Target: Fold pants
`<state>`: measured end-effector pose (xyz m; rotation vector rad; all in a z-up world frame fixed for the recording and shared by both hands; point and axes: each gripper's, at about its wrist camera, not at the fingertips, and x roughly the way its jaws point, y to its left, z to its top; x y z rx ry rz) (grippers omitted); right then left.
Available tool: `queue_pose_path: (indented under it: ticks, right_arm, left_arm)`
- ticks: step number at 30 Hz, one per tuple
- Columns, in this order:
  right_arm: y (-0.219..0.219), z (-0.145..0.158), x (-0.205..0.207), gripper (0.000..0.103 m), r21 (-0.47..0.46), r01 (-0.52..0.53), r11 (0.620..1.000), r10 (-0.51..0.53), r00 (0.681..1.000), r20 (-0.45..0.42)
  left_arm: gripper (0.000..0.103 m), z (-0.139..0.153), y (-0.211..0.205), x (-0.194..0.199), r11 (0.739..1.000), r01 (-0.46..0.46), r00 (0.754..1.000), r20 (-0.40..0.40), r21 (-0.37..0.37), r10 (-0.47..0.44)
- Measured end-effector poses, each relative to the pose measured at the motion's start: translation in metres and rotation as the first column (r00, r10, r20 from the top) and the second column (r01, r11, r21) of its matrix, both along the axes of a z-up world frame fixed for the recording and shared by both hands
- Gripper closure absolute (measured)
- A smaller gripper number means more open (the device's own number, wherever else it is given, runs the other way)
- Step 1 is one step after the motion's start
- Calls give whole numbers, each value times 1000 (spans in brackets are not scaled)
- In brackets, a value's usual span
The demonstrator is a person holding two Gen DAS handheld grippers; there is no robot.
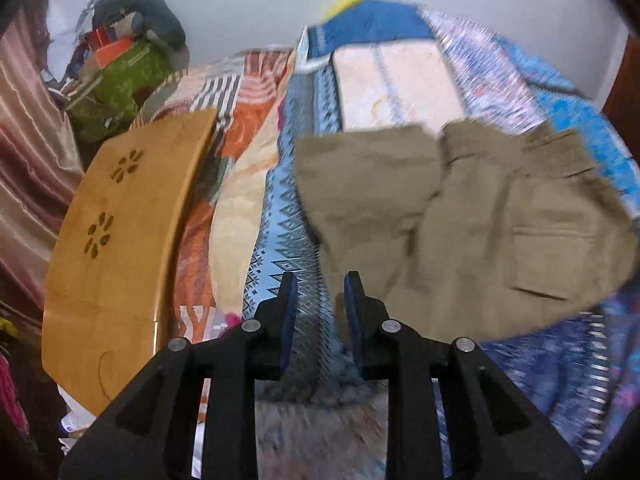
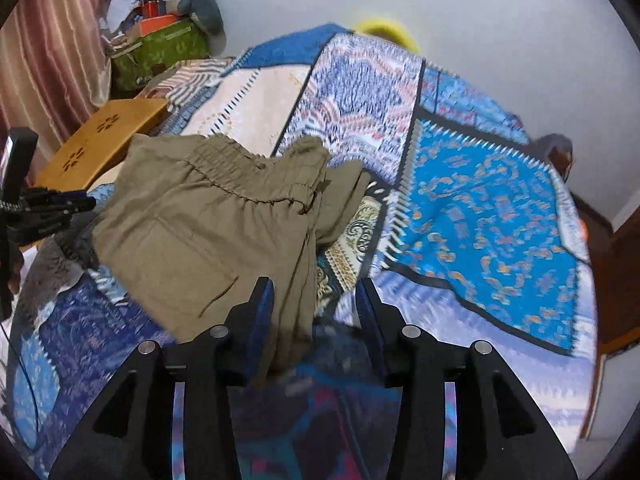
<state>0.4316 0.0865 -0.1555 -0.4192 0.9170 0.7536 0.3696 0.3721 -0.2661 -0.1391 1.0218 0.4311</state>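
Domestic bedroom. A bed (image 2: 480,208) is covered with a blue patchwork-pattern quilt (image 2: 492,224). A wooden lap tray (image 1: 120,240) with flower cut-outs lies on it. Striped pink curtain (image 2: 56,48) hangs left; bags and clothes (image 2: 164,36) are piled against a plain white wall (image 2: 480,8).

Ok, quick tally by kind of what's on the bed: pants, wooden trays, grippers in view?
Khaki pants: 1
Wooden lap tray: 1
Grippers: 2, left gripper and right gripper, both open and empty
Total: 4

Bed (image 2: 480,208), patchwork quilt; khaki pants (image 2: 208,220), wooden board (image 1: 120,240) lying atop
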Motion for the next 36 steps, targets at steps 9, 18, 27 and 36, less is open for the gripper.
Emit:
queue_pose_path:
  ticks: [9, 18, 27, 36]
  right_arm:
    - [-42, 105, -66, 61, 179, -21, 984, 0, 993, 118]
    - [-84, 186, -162, 59, 355, -84, 931, -4, 971, 240]
    - [-131, 228, -256, 59, 526, -163, 835, -20, 945, 326]
    - [-151, 241, -315, 37, 588, -188, 786, -91, 906, 412]
  left_arm:
    - [75, 118, -76, -61, 994, 98, 977, 189, 39, -104]
    - [74, 226, -170, -166, 979, 152, 885, 422, 138, -197]
    - [58, 277, -236, -279, 967, 140, 777, 582, 211, -240]
    - [27, 298, -265, -340, 962, 89, 694, 677, 257, -245]
